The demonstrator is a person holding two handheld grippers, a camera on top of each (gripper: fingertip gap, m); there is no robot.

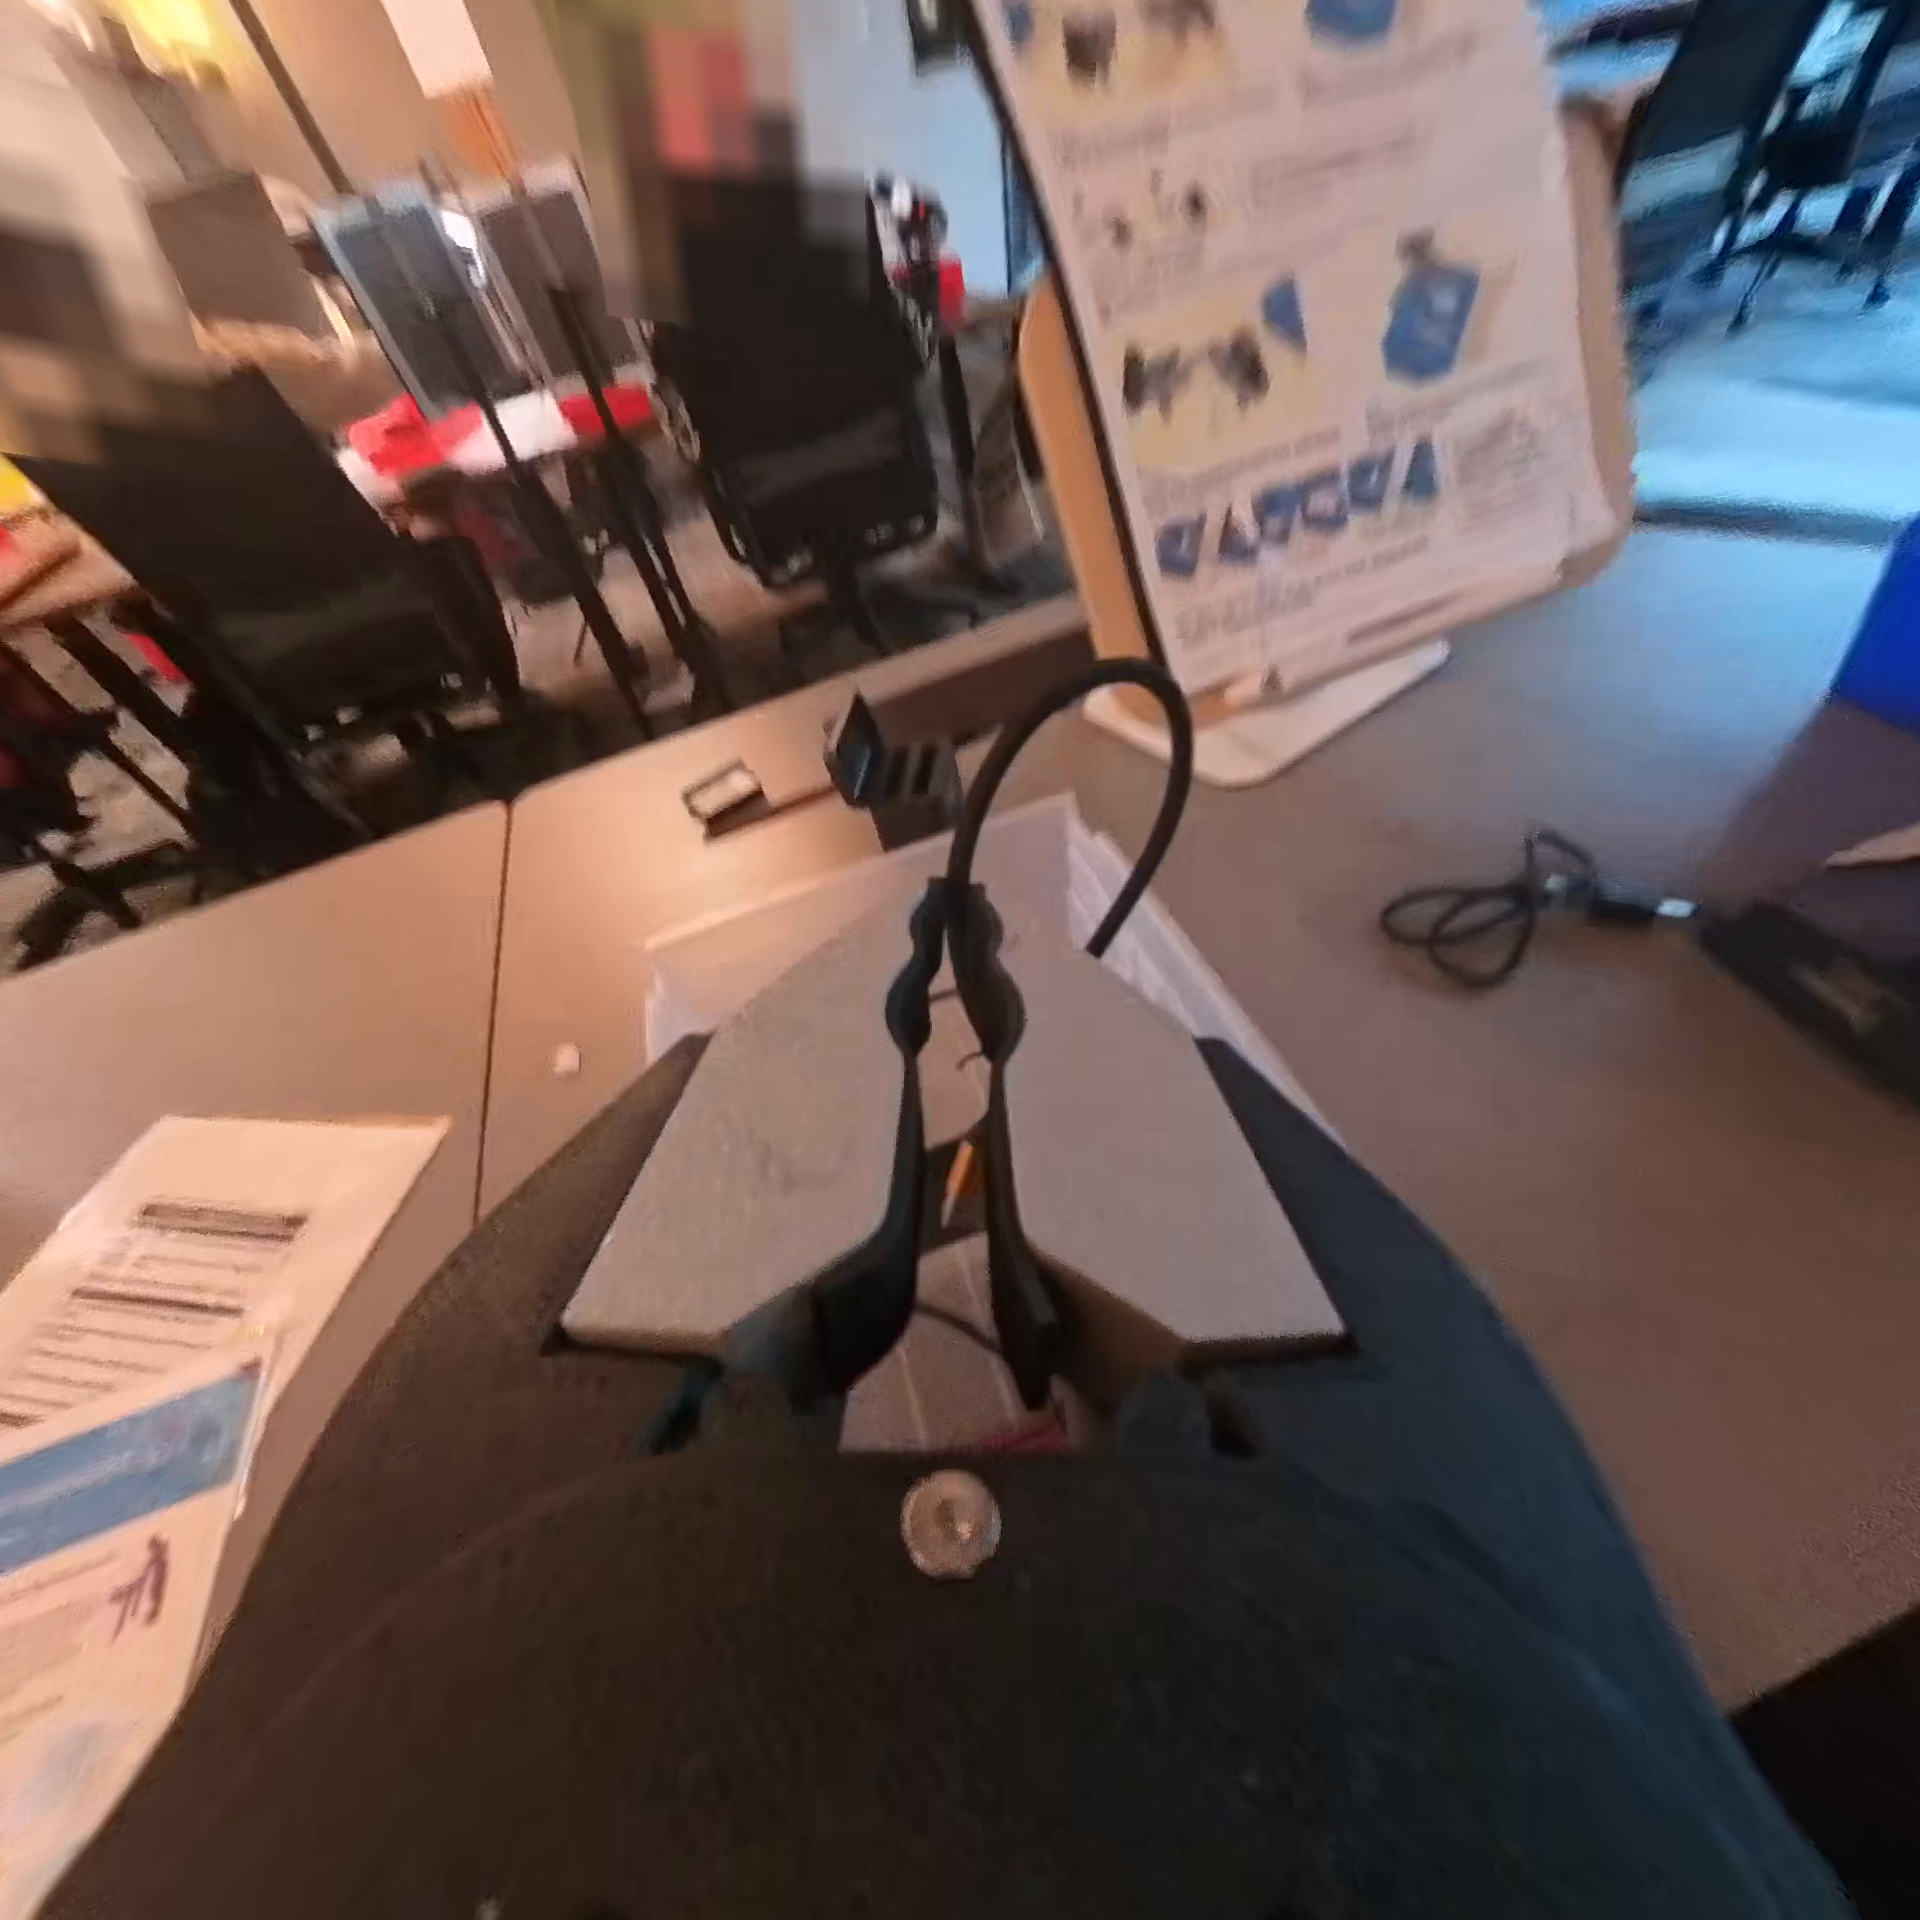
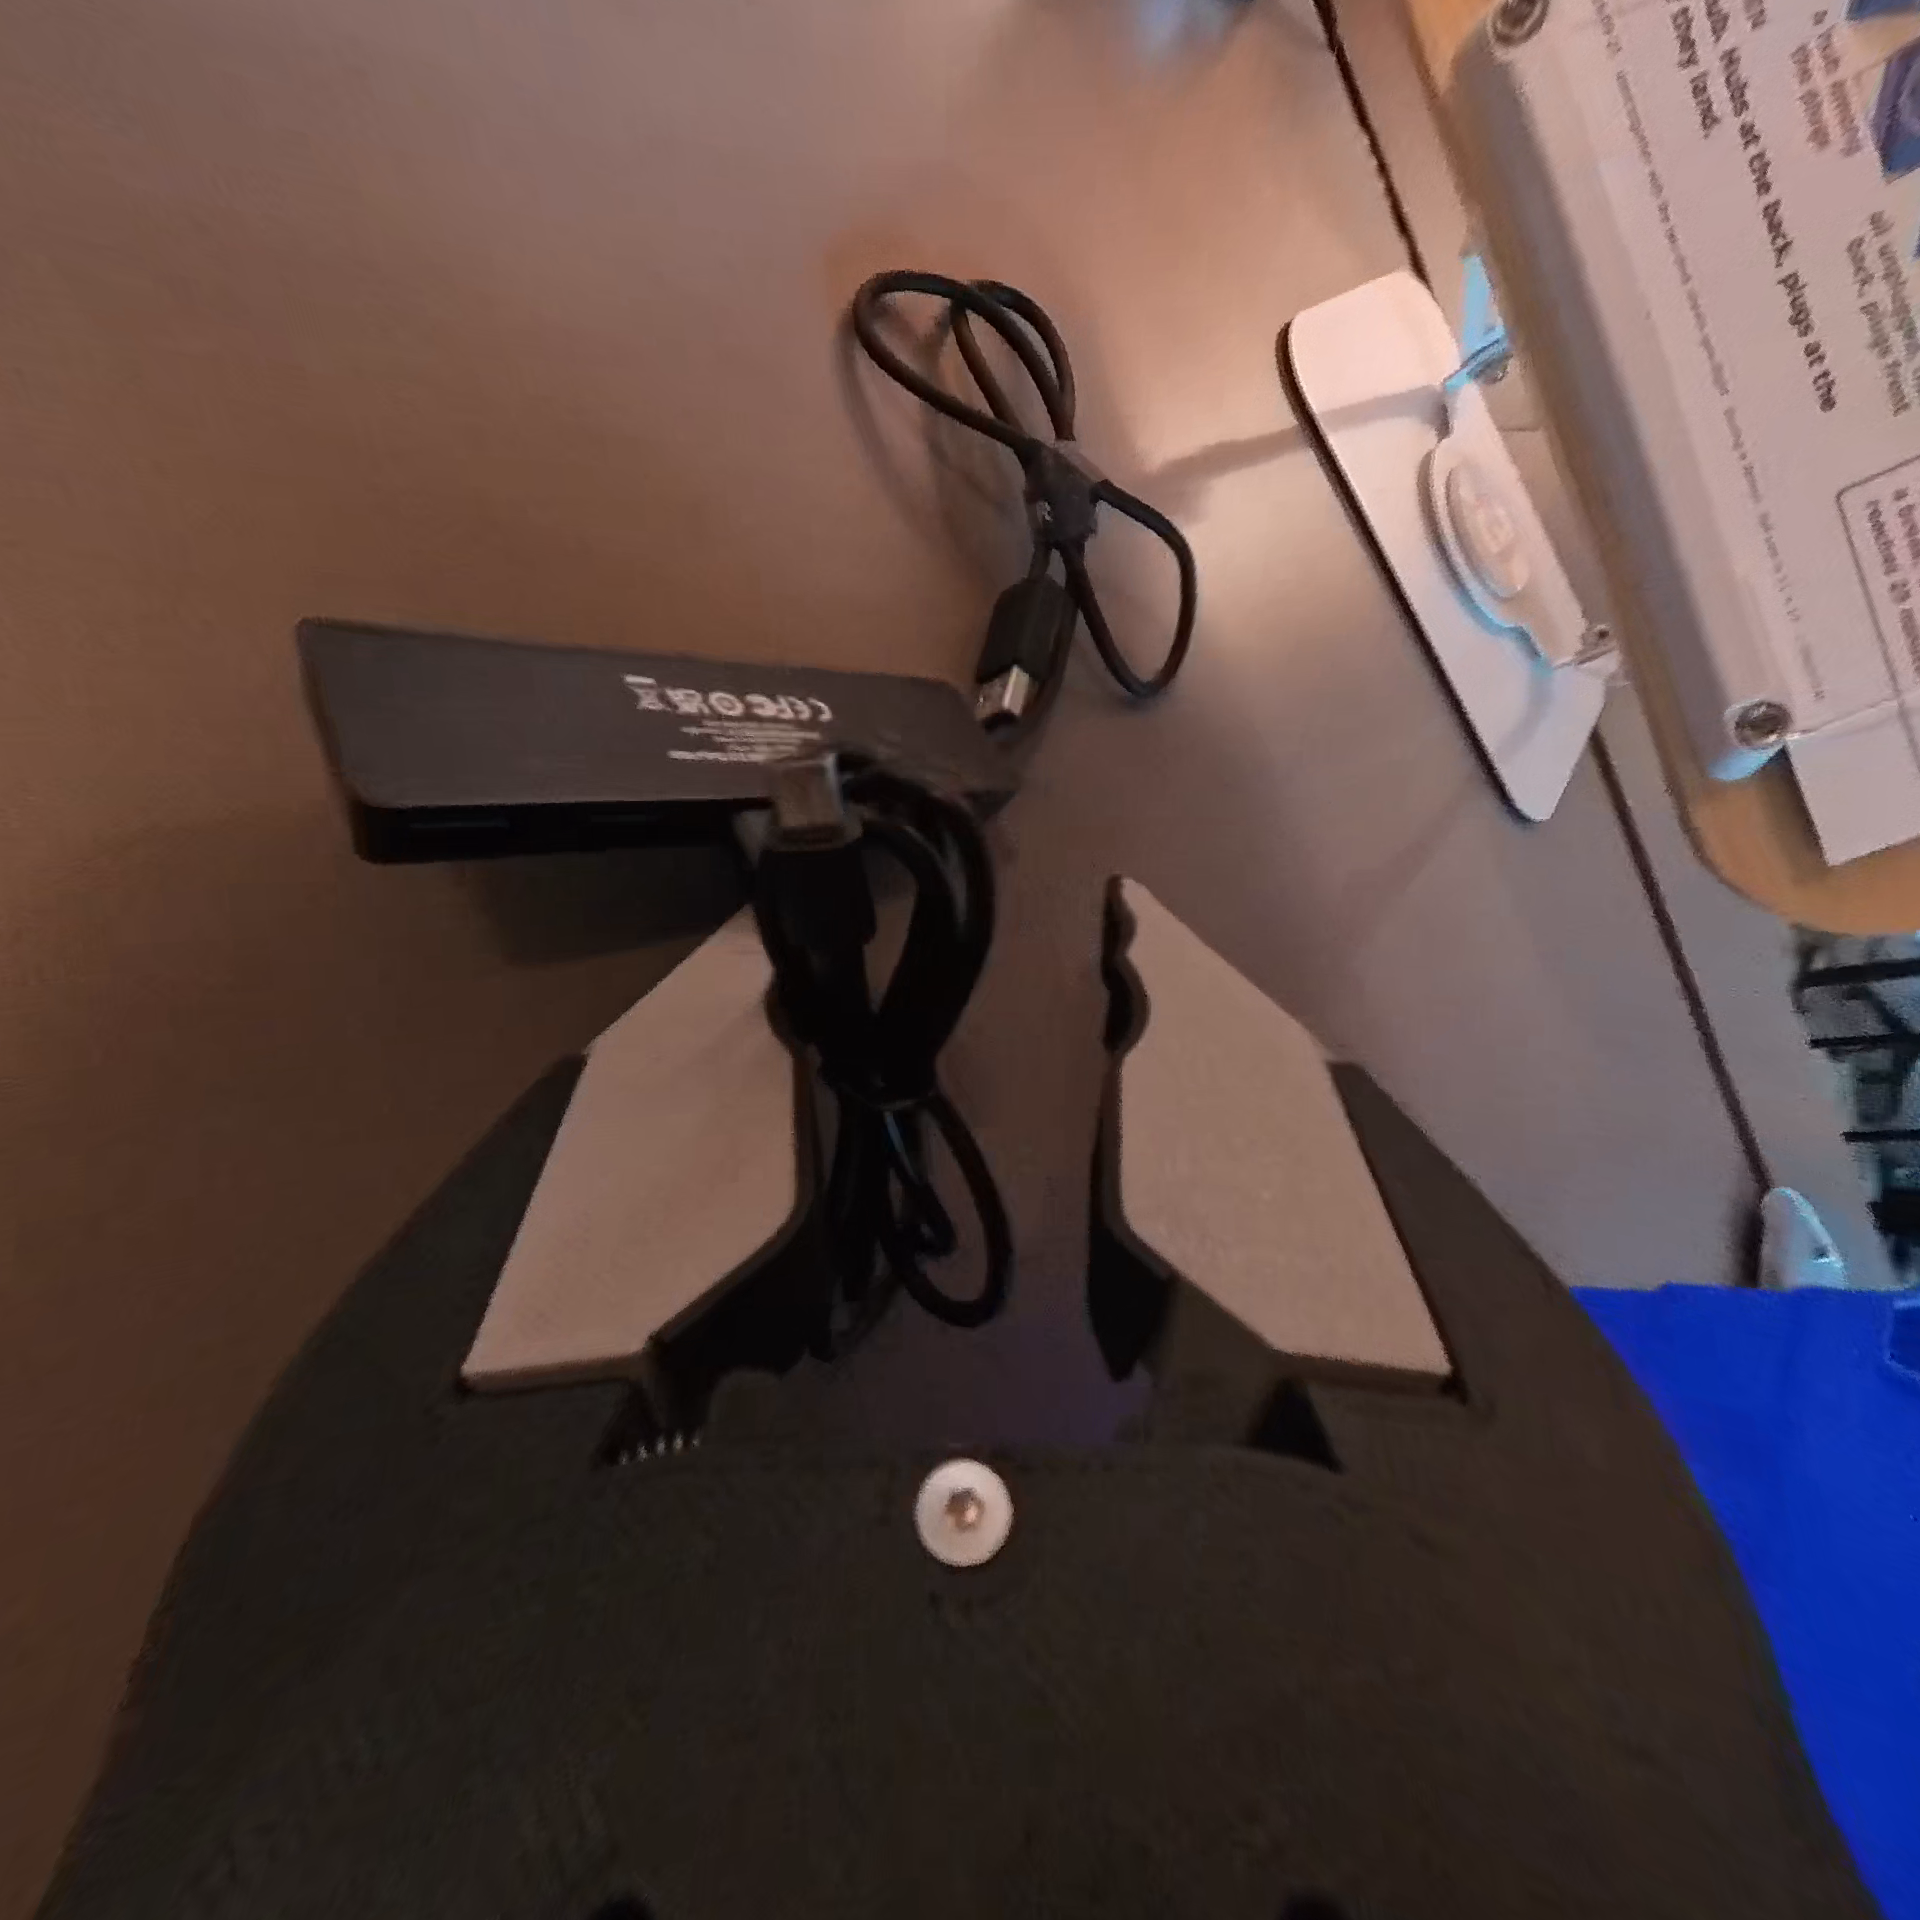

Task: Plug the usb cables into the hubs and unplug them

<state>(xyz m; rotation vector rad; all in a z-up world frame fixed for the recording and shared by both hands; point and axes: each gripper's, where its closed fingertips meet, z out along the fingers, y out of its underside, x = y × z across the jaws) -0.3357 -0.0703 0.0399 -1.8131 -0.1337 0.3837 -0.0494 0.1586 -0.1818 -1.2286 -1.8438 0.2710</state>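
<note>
The left gripper (image 1: 958, 914) was pinched tight on a thin black cable (image 1: 1081, 748) arching above the white box (image 1: 790, 925). Over the brown table (image 2: 416, 364), the right gripper (image 2: 935, 935) stood apart around a bundled USB cable (image 2: 883, 1039) at the black hub (image 2: 582, 727); another coiled cable (image 2: 1029, 457) lay beyond.

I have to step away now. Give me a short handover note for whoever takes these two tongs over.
Left tongs: shut on a thin black cable that arcs up above the tips, over a white box.
Right tongs: open, holding nothing; a tied black USB cable bundle lies between its fingers.
The flat black USB hub is just ahead; a second coiled black cable lies beyond.
Done: no plug visibly seated.
Left: plugging in, then unplugging.
</note>
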